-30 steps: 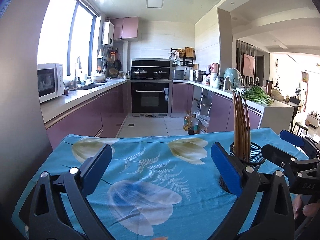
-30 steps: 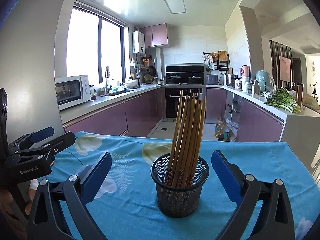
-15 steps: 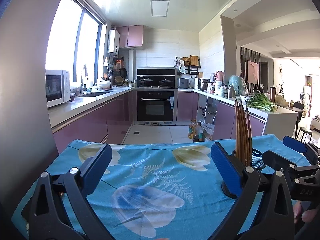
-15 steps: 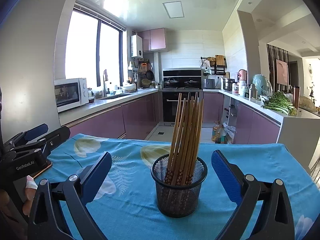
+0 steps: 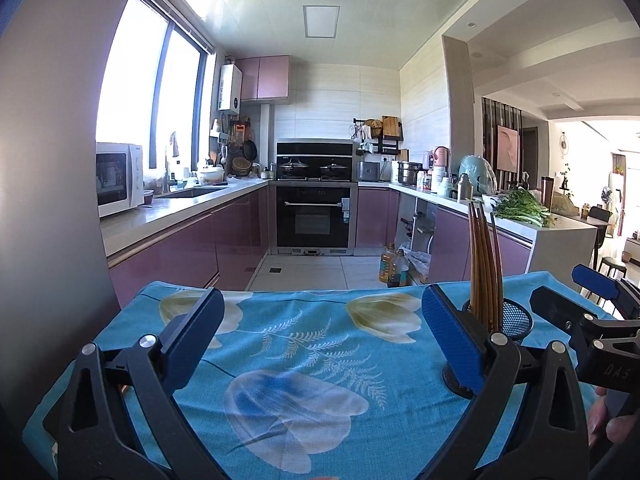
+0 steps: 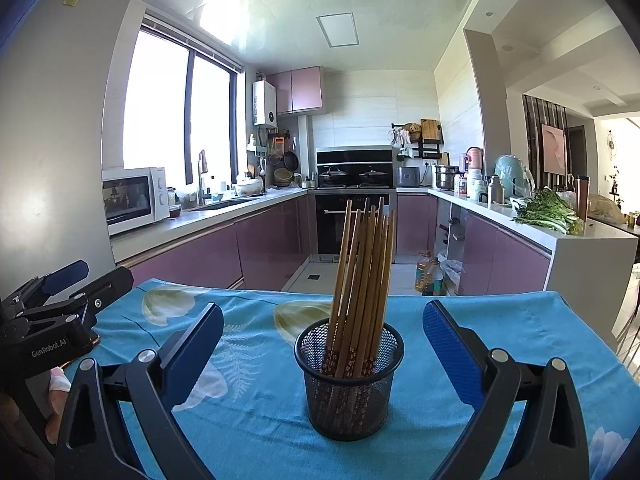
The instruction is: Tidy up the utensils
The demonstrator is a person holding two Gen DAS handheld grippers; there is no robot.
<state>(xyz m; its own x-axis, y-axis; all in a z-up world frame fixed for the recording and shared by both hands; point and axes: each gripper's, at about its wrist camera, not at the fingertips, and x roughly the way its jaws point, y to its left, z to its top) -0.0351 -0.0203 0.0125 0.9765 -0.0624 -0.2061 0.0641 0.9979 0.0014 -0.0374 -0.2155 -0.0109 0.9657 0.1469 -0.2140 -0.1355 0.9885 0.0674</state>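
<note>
A black mesh cup [image 6: 349, 376] stands upright on the blue flowered tablecloth [image 6: 520, 328], holding several wooden chopsticks [image 6: 362, 280] that lean a little to the right. My right gripper [image 6: 323, 350] is open, its blue pads on either side of the cup, a little short of it and not touching. My left gripper [image 5: 320, 336] is open over bare cloth with nothing between its pads. In the left wrist view the cup [image 5: 516, 320] and chopsticks [image 5: 484, 264] sit just behind the right pad, and the right gripper's fingers [image 5: 592, 284] show at the far right.
The table's far edge [image 5: 304, 291] drops to the tiled kitchen floor. Oil bottles [image 6: 430, 276] stand on the floor beyond it. Purple cabinets, an oven, a microwave [image 6: 134, 198] and greens [image 6: 548, 210] on the counter lie well behind. A hand [image 5: 612, 424] shows at lower right.
Both cameras have tilted or risen slightly, so the kitchen sits lower in view. The cup, chopsticks and both open grippers keep the same relation.
</note>
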